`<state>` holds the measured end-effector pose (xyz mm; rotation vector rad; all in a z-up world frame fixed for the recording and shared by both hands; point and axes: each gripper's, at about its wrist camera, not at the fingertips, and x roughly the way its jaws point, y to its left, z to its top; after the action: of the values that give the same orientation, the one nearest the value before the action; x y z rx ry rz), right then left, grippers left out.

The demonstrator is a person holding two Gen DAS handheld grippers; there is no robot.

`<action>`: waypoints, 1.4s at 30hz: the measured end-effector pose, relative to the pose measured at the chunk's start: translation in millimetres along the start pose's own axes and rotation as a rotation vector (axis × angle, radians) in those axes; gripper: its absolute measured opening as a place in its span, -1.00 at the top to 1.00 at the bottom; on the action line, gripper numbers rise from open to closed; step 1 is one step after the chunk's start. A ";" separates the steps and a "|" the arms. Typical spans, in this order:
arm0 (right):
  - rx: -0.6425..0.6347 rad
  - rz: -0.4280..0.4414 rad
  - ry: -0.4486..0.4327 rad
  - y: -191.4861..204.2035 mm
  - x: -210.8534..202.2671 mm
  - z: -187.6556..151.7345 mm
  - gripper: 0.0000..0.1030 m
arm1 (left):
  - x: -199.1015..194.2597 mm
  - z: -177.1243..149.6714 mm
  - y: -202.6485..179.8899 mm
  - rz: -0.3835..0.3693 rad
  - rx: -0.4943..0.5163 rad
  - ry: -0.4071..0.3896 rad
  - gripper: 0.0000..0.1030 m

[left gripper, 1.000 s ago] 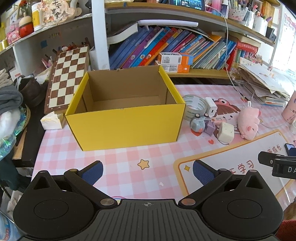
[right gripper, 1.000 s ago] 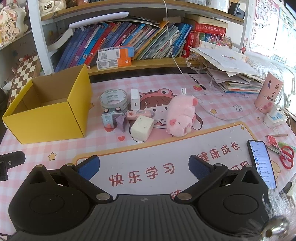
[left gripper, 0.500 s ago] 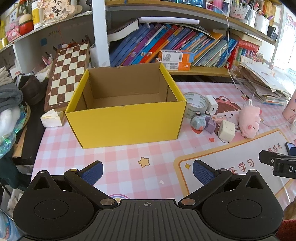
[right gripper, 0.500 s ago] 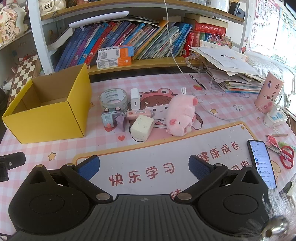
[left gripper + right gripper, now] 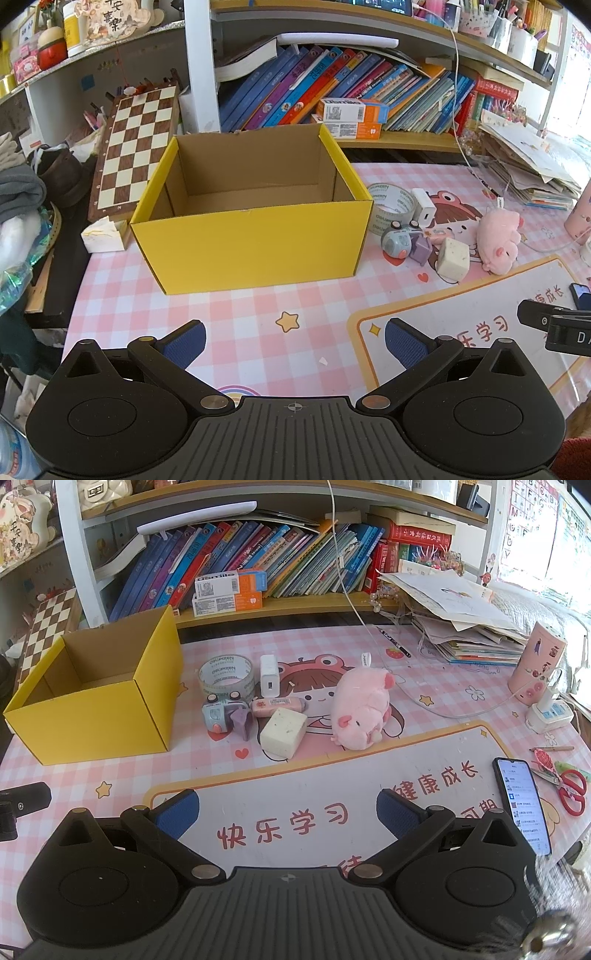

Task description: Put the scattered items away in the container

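Note:
An open yellow cardboard box (image 5: 255, 240) (image 5: 92, 716) stands empty on the pink desk mat. To its right lie a tape roll (image 5: 226, 674), a white charger (image 5: 269, 675), a small blue toy (image 5: 218, 716), a purple piece (image 5: 242, 722), a pink tube (image 5: 277, 705), a speckled white block (image 5: 283, 732) and a pink plush pig (image 5: 364, 705) (image 5: 496, 240). My left gripper (image 5: 293, 341) hovers open in front of the box. My right gripper (image 5: 288, 812) hovers open, well short of the items, nothing between its fingers.
A phone (image 5: 522, 805) and red scissors (image 5: 570, 790) lie at the right edge. A pink cup (image 5: 537, 664), a power strip (image 5: 548, 716) and a paper stack (image 5: 461, 627) sit behind. Bookshelves line the back; a chessboard (image 5: 135, 151) leans at left.
The left gripper's view has drifted slightly; the box sits a little higher and further left in it. The right gripper and the items have not moved.

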<state>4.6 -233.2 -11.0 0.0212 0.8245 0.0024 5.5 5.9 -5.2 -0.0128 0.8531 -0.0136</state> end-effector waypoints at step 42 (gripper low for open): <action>0.000 -0.002 0.008 1.8 6.1 2.2 -1.00 | 6.0 0.3 0.5 -0.010 -0.003 0.009 -1.00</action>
<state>10.4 -231.4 -13.9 0.0204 0.8326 0.0005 9.7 6.3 -9.5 -0.0203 0.8617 -0.0217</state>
